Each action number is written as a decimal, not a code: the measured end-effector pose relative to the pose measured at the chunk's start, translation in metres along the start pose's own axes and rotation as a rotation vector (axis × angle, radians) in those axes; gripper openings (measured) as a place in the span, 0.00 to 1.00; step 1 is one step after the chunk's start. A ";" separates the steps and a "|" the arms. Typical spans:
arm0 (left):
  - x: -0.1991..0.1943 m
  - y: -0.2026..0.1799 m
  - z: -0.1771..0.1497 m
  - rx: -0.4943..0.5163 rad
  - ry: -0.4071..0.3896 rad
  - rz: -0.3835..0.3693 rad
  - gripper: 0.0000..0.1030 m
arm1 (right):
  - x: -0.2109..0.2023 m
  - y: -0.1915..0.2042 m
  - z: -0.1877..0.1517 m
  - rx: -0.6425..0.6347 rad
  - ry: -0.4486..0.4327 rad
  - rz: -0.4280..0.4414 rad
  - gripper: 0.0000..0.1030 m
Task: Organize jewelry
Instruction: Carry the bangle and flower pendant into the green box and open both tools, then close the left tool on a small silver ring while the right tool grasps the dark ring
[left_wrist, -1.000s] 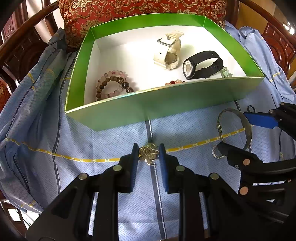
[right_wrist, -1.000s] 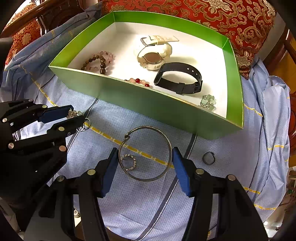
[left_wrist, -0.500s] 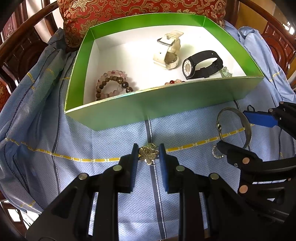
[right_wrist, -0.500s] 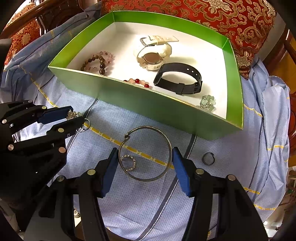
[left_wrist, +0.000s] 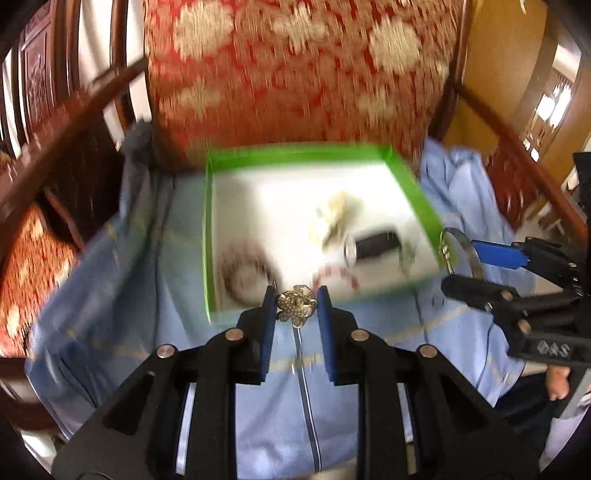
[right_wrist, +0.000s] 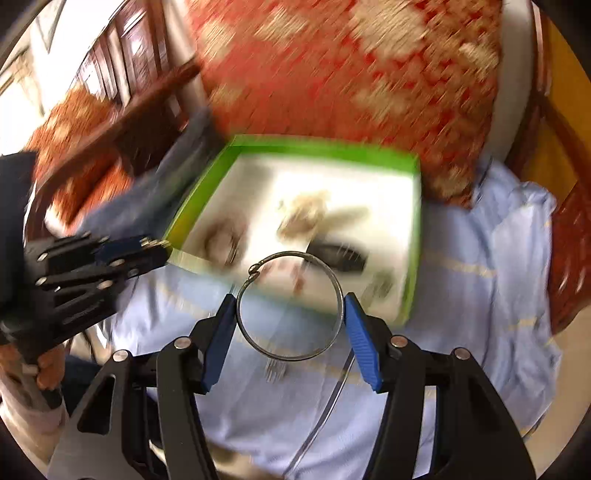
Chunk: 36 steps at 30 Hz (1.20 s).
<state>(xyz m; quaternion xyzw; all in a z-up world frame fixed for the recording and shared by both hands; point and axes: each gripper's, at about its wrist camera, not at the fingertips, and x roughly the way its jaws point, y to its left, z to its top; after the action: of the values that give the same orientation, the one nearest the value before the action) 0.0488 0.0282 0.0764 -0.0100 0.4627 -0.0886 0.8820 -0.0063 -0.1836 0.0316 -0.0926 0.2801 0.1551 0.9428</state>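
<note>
My left gripper (left_wrist: 295, 301) is shut on a small silver flower brooch (left_wrist: 296, 306), lifted off the blue cloth. In the right wrist view my right gripper (right_wrist: 290, 308) is shut on a thin silver bangle (right_wrist: 334, 291), its pads pressing on both sides of the ring, also raised. Ahead of both lies the green box (left_wrist: 212, 236) (right_wrist: 412, 295) with a white floor. It holds a beaded bracelet (left_wrist: 245, 273), a cream watch (left_wrist: 334, 218), a black watch (left_wrist: 373, 247) and small beads, all blurred. The right gripper with the bangle (left_wrist: 458, 247) shows at the right edge of the left view.
A blue cloth (right_wrist: 480, 295) covers the seat of a dark wooden chair (left_wrist: 74, 122). A red and gold cushion (left_wrist: 295, 74) stands behind the box. A small ring (right_wrist: 275, 369) lies blurred on the cloth below the bangle. A person's hand (right_wrist: 44, 369) holds the left gripper (right_wrist: 162, 248).
Both grippers have risen off the cloth, the left with the brooch and the right with the bangle. The box now sits lower and farther in both views, which are blurred by motion.
</note>
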 end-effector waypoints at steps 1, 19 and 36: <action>0.007 0.002 0.013 -0.009 0.008 -0.006 0.22 | 0.003 -0.004 0.010 0.007 -0.006 -0.014 0.56; 0.058 0.010 0.008 -0.034 0.098 -0.069 0.43 | 0.024 -0.023 0.015 0.056 0.055 0.022 0.70; 0.113 -0.012 -0.065 0.023 0.392 -0.026 0.30 | 0.061 -0.057 -0.047 0.088 0.306 -0.089 0.69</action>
<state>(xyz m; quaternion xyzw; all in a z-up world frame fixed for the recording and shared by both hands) 0.0568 0.0014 -0.0511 0.0116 0.6245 -0.1058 0.7737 0.0380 -0.2342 -0.0365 -0.0862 0.4227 0.0847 0.8982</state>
